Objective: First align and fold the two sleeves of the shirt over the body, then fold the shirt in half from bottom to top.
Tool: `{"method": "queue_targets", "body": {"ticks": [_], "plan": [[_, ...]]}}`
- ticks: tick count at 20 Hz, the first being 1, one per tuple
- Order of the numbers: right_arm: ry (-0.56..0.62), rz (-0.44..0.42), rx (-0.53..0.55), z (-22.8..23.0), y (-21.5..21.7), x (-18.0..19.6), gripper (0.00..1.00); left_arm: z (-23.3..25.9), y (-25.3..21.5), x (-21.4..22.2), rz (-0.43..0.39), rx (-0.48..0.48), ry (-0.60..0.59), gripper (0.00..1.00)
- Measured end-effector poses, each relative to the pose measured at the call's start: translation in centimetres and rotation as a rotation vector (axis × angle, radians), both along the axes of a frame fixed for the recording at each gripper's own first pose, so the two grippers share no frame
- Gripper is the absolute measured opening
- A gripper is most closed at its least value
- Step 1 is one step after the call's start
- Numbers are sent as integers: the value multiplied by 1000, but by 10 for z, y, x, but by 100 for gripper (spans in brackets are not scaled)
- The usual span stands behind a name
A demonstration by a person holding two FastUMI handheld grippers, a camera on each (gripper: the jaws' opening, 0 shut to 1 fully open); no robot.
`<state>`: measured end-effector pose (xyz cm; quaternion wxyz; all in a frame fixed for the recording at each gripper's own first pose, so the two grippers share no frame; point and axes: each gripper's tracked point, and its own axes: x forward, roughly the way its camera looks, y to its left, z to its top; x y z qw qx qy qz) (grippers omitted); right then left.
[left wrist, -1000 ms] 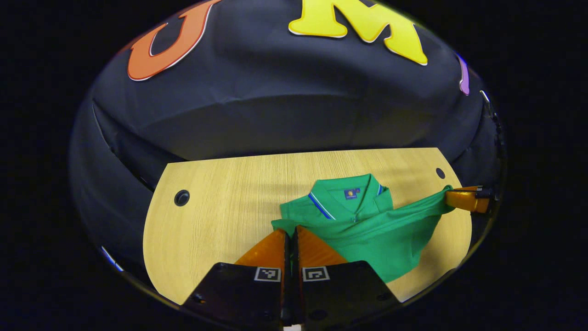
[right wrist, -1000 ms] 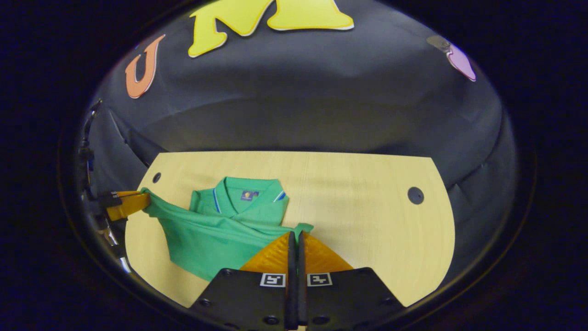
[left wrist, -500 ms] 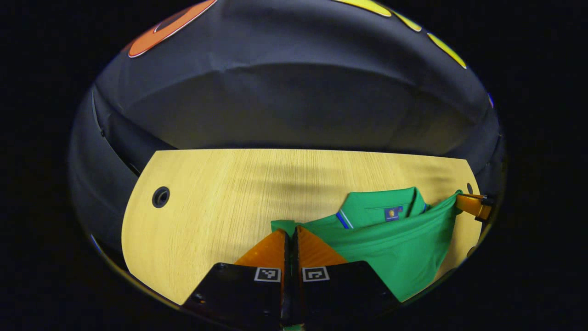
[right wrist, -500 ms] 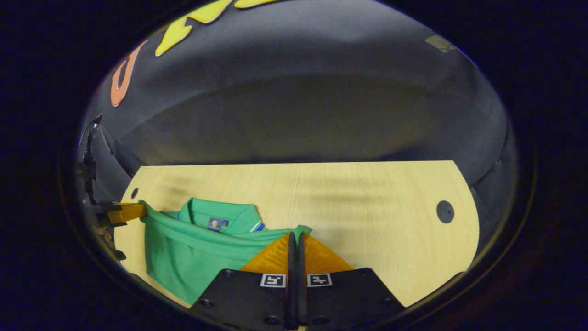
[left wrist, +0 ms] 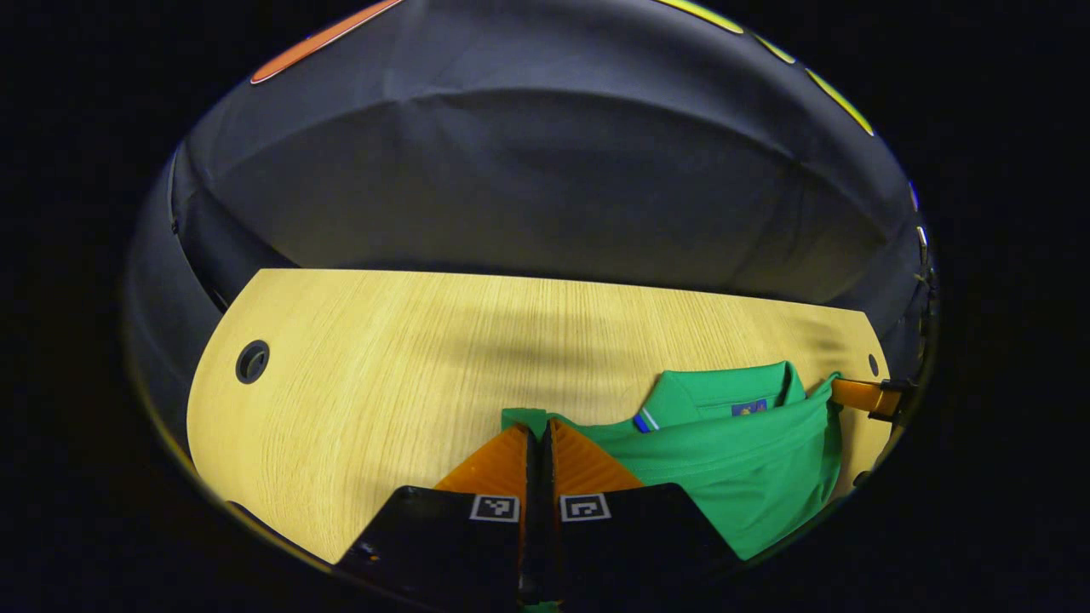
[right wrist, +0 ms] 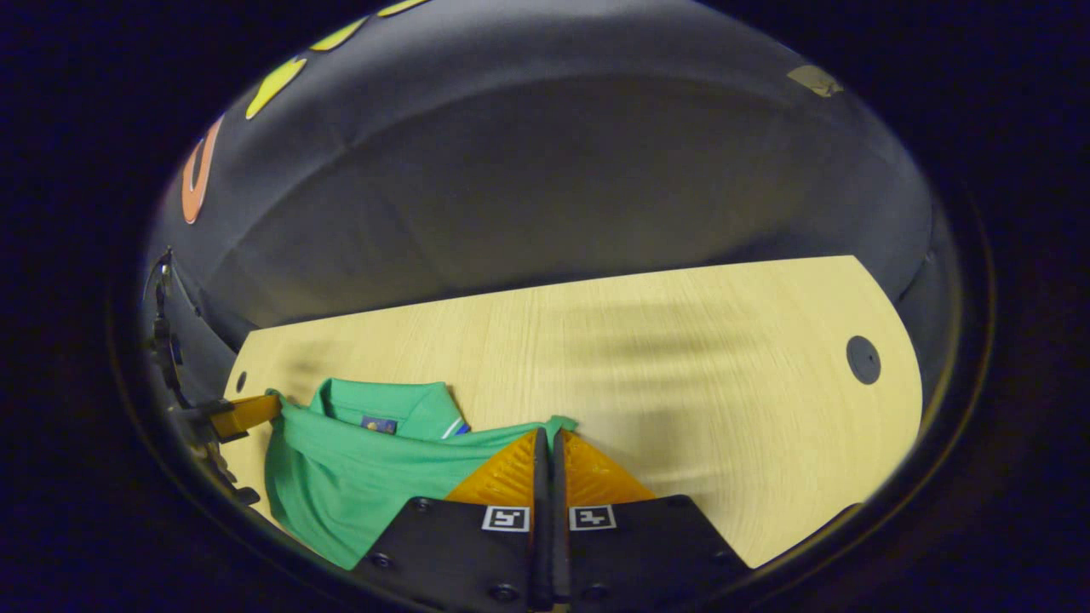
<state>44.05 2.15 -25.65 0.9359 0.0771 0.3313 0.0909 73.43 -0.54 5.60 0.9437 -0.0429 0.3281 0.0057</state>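
While a corner of the green shirt (left wrist: 741, 464) is pinched between the closed jaws of the left gripper (left wrist: 536, 428), the garment is stretched above the wooden counter (left wrist: 383, 375), its collar (left wrist: 724, 393) seen just beyond the raised hem. At the shirt's other corner, the fabric is clamped by the right gripper (right wrist: 547, 432), whose jaws are likewise pressed together on it.
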Motion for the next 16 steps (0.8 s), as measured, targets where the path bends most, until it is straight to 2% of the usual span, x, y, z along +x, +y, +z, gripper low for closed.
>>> {"method": "queue_targets", "body": {"ticks": [3,4,5,7,10,11,14,15,16], "plan": [[-8,14,-36,1,0,0,4,-1,-1,0,-13,5,6,7],[-11,26,-37,3,1,-1,10,-1,-2,-1,-18,7,12,8],[-17,34,-36,4,3,-1,11,-1,-3,-4,-26,13,22,9],[-25,55,-21,12,11,-9,32,0,1,-7,-14,21,28,13],[-90,53,-62,37,7,-17,68,5,0,-19,-2,-11,47,96],[-124,45,-99,48,3,-18,80,11,2,-20,19,-22,30,100],[-233,18,-187,90,-9,-34,82,48,1,-36,33,-44,-20,99],[-253,8,-184,102,-9,-43,77,63,0,-47,36,-47,-38,99],[-255,0,-169,113,-9,-56,83,82,-1,-58,35,-44,-65,99]]}}
